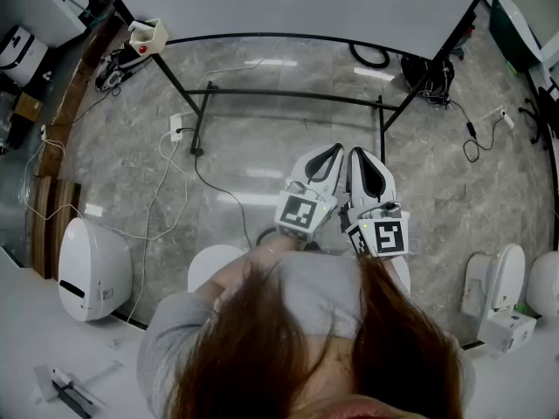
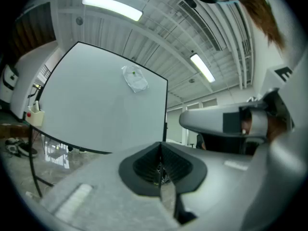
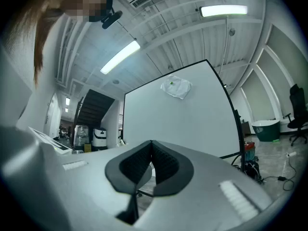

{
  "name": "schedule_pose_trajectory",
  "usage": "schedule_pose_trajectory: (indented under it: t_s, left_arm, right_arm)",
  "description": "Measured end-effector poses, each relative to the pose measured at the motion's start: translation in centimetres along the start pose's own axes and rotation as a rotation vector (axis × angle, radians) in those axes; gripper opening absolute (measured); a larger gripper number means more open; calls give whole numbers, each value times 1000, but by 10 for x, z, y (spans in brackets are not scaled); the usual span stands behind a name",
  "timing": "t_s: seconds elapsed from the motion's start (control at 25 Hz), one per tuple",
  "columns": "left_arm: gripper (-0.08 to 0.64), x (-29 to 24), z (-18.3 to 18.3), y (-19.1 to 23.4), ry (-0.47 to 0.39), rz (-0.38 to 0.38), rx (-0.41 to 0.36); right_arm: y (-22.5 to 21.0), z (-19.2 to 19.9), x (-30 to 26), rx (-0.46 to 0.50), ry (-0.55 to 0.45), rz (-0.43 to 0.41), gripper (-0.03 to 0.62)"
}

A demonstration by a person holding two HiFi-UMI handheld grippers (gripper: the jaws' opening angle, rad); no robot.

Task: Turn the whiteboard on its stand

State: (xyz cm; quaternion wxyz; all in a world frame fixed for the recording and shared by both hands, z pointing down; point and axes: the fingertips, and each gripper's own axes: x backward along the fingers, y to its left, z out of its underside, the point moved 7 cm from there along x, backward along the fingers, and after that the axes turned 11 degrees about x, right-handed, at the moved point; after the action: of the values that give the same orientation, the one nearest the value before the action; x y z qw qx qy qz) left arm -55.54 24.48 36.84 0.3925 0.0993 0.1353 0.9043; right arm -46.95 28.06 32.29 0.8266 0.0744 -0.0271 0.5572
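Matte white whiteboard [image 1: 297, 3] on black tubular stand [image 1: 288, 97], left tongs [image 1: 332, 153] and right tongs [image 1: 360, 155] both closed, empty.

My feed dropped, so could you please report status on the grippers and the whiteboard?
Left gripper shut, empty. Right gripper shut, empty. Whiteboard ahead on its stand, untouched. Cable lies by the stand.

Head downward, gripper views level (sharing whiteboard [image 2: 96, 105])

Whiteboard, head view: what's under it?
Black stand frame with a crossbar on grey stone floor, cables trailing by its legs. The whiteboard hides whatever lies beyond it.
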Motion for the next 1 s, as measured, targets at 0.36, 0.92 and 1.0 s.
schedule_pose_trajectory:
  t_s: [0.36,0.92,1.0]
  left_arm:
    - [2,0,-12,9,-23,10,-50]
    - [2,-19,-9,7,-33,-68,-25]
    - [2,-22,-4,7,-42,-80,-32]
  right_arm:
    - [-2,2,-7,-6,-2,1,3]
    - [-31,10,-5,52,-10,-11,3]
    - [-35,15,-6,50,-3,-23,3]
